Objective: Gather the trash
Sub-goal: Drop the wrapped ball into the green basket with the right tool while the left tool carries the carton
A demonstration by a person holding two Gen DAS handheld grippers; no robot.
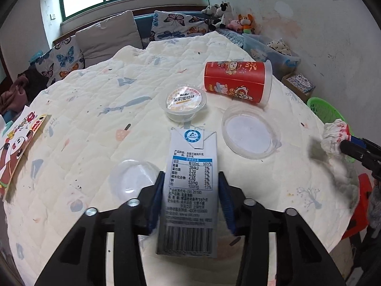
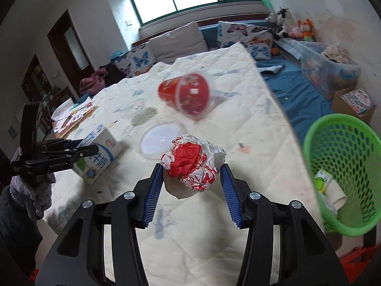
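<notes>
The left claw (image 1: 191,191) clamps a white-and-blue milk carton (image 1: 190,188) on the quilted desk (image 1: 95,119); the right claw (image 2: 191,186) grips a crumpled red-and-white paper wrapper (image 2: 193,164). Next, I judge, swing right and drop it into the green mesh plastic basket (image 2: 343,166).

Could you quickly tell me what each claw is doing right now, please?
Left claw: shut on the milk carton.
Right claw: shut on the crumpled wrapper.
</notes>
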